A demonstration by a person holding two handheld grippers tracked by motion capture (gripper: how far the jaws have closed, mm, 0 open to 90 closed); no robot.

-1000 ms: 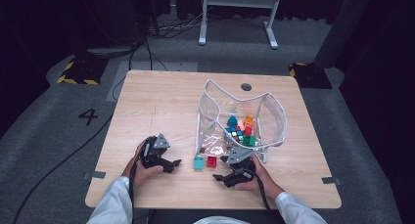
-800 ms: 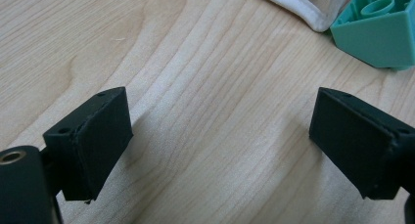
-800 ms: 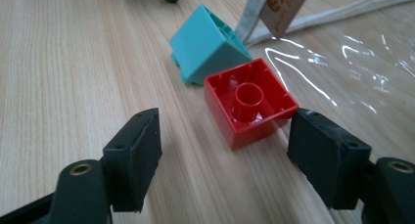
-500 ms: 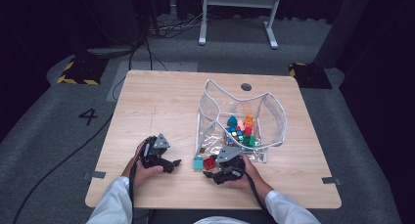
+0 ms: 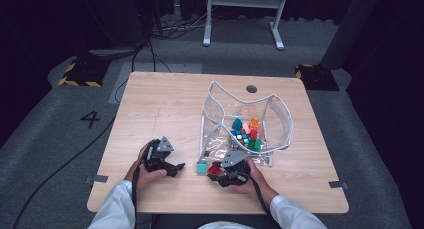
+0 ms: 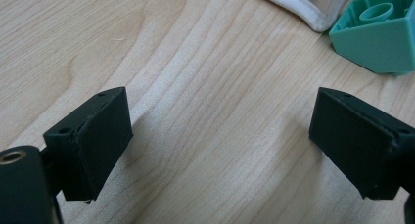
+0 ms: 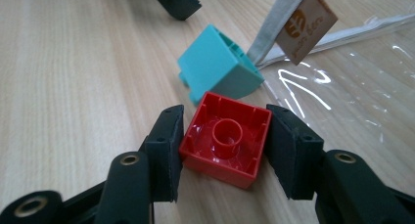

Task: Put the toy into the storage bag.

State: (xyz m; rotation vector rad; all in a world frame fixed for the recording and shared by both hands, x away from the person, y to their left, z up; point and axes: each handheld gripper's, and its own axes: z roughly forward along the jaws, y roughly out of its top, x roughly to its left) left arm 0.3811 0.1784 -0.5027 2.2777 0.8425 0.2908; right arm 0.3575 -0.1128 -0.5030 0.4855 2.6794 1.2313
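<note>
The right hand-held gripper (image 7: 222, 150) has just been closing and pinches a red square plastic brick (image 7: 226, 137), a teal plastic brick (image 7: 215, 67) just ahead, while the left hand-held gripper (image 6: 220, 145) stands spread over bare wooden tabletop (image 6: 205, 62).

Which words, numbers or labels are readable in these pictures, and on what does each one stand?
"4": on the grey floor, left of the table.
Brown tag on the clear bag's white strap: printed logo and words, too blurred to read.
</note>
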